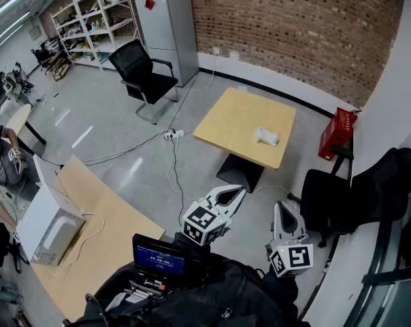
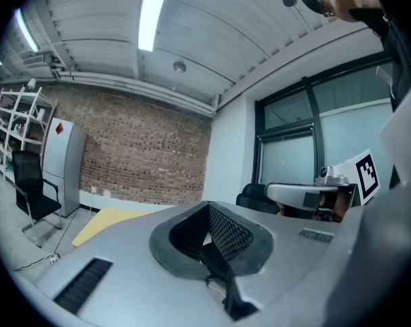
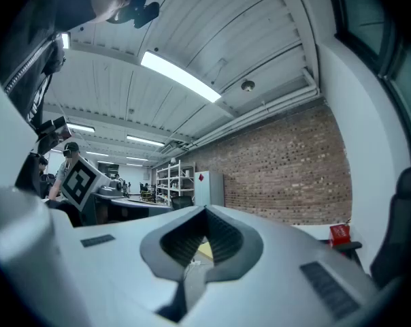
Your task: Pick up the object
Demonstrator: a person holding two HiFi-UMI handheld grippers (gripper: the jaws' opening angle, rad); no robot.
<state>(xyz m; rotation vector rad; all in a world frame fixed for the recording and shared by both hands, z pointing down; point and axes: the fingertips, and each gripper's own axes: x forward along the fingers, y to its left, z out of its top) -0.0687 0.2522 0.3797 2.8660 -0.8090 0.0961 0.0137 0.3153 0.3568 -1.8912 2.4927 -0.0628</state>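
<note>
Both claws: left gripper [image 1: 238,192] and right gripper [image 1: 285,207] pressed together, empty.
White object [image 1: 266,137]: on wooden table [image 1: 227,122], well apart.
Approach: I'd step closer, spread one claw early.

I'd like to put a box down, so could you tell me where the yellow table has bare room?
The yellow table is bare across its left half and far corner; only the white object lies near its right edge. Past that edge stand a red crate and a black chair.
</note>
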